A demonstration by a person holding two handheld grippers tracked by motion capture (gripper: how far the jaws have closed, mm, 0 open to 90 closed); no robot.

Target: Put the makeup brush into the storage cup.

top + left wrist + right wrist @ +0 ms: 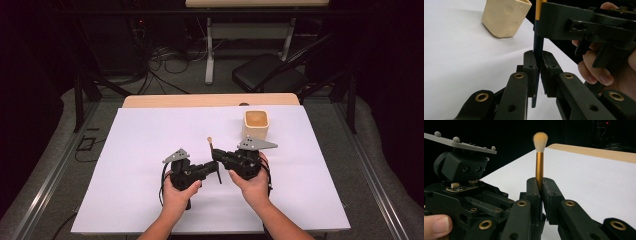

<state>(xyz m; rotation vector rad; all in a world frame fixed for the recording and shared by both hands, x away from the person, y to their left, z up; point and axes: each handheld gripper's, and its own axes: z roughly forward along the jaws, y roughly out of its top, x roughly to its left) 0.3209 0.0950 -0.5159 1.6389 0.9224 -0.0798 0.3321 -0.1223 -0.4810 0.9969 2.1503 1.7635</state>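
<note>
A makeup brush point(539, 160) with pale bristles, a gold ferrule and a dark handle point(538, 47) stands nearly upright between my two grippers. My left gripper point(538, 56) is shut on the dark handle, low down. My right gripper point(540, 181) is shut on the gold ferrule, higher up. In the high view the brush point(210, 143) rises at mid-table, with the left gripper point(214, 167) and the right gripper point(217, 153) meeting at it from either side. A cream dimpled cup point(256, 124) stands open-topped just behind the right hand.
A white sheet point(150, 150) covers the wooden table point(200, 100). Beyond the far edge are a black folding chair point(270, 75), floor cables point(165, 65) and another table's legs. The cup point(505, 17) stands close ahead of the left gripper.
</note>
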